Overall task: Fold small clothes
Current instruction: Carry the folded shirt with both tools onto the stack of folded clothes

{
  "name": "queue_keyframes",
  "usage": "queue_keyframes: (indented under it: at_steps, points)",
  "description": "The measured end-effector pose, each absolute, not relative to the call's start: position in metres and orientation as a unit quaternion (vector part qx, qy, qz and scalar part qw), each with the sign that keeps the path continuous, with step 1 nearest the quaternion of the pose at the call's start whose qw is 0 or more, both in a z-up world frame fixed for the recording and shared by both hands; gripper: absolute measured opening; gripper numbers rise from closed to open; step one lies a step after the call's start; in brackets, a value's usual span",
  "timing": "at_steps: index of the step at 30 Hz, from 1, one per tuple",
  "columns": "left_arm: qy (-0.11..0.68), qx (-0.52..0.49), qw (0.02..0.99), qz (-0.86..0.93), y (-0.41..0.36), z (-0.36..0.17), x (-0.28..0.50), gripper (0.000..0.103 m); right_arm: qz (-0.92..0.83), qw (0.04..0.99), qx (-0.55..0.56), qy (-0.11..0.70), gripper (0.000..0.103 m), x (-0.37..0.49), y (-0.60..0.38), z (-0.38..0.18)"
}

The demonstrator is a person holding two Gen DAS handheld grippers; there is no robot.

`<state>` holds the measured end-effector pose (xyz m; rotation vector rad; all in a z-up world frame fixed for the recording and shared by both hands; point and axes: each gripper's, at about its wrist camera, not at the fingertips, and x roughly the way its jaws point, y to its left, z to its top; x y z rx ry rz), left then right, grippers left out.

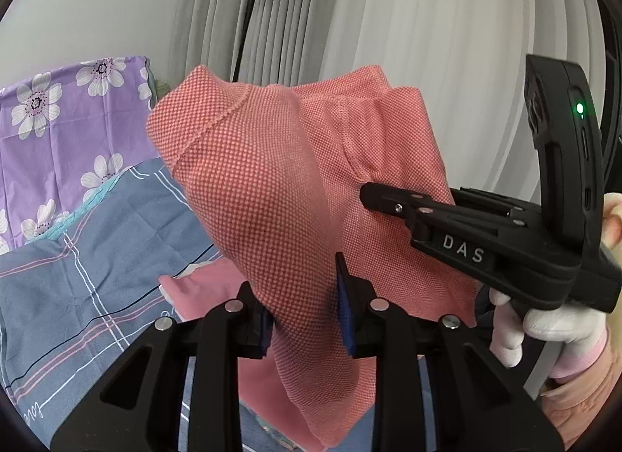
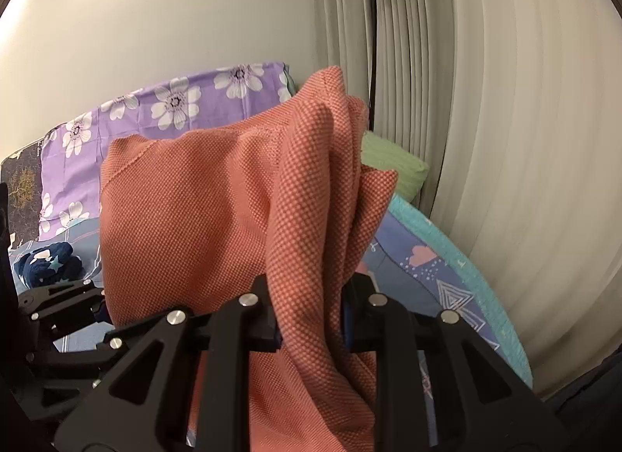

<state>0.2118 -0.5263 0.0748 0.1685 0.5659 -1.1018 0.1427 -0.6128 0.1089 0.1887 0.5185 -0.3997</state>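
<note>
A coral-pink knit garment (image 1: 264,187) hangs in the air above the bed, bunched and draped. My left gripper (image 1: 307,316) is shut on a fold of it at the bottom of the left wrist view. My right gripper (image 2: 311,320) is shut on another bunched fold of the same garment (image 2: 194,211). The right gripper also shows in the left wrist view (image 1: 365,195), its tip pressed into the cloth from the right. The left gripper shows at the lower left of the right wrist view (image 2: 77,304). The two grippers are close together.
A blue plaid bedsheet (image 1: 77,281) lies below, with a purple flowered pillow (image 1: 58,110) behind. Another pink garment (image 1: 202,288) lies on the sheet. A navy star-print cloth (image 2: 46,261), a green pillow (image 2: 392,164), a black floor lamp (image 2: 369,24) and curtains (image 2: 505,102) stand around.
</note>
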Motion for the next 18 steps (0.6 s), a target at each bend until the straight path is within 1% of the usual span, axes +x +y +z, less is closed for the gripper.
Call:
queue_keyframes:
  at_steps: [9, 11, 12, 14, 15, 16, 18]
  points:
    - [0.286, 0.088, 0.818, -0.491, -0.531, 0.054, 0.240, 0.028, -0.185, 0.937, 0.107, 0.275, 0.022, 0.173, -0.627, 0.085]
    - [0.294, 0.094, 0.820, -0.482, -0.532, 0.045, 0.246, 0.028, -0.199, 0.933, 0.099, 0.283, 0.031, 0.182, -0.629, 0.075]
    - [0.303, 0.103, 0.819, -0.476, -0.534, 0.038, 0.249, 0.031, -0.210, 0.930, 0.097, 0.285, 0.034, 0.184, -0.629, 0.073]
    - [0.322, 0.125, 0.816, -0.464, -0.537, 0.022, 0.254, 0.041, -0.227, 0.925, 0.102, 0.288, 0.035, 0.184, -0.629, 0.065]
    - [0.323, 0.131, 0.815, -0.462, -0.537, 0.018, 0.256, 0.050, -0.229, 0.921, 0.105, 0.296, 0.035, 0.184, -0.628, 0.060]
    - [0.323, 0.138, 0.815, -0.461, -0.536, 0.013, 0.257, 0.054, -0.232, 0.918, 0.104, 0.305, 0.035, 0.184, -0.627, 0.056]
    - [0.318, 0.151, 0.813, -0.464, -0.533, 0.003, 0.257, 0.054, -0.242, 0.908, 0.094, 0.328, 0.035, 0.184, -0.624, 0.043]
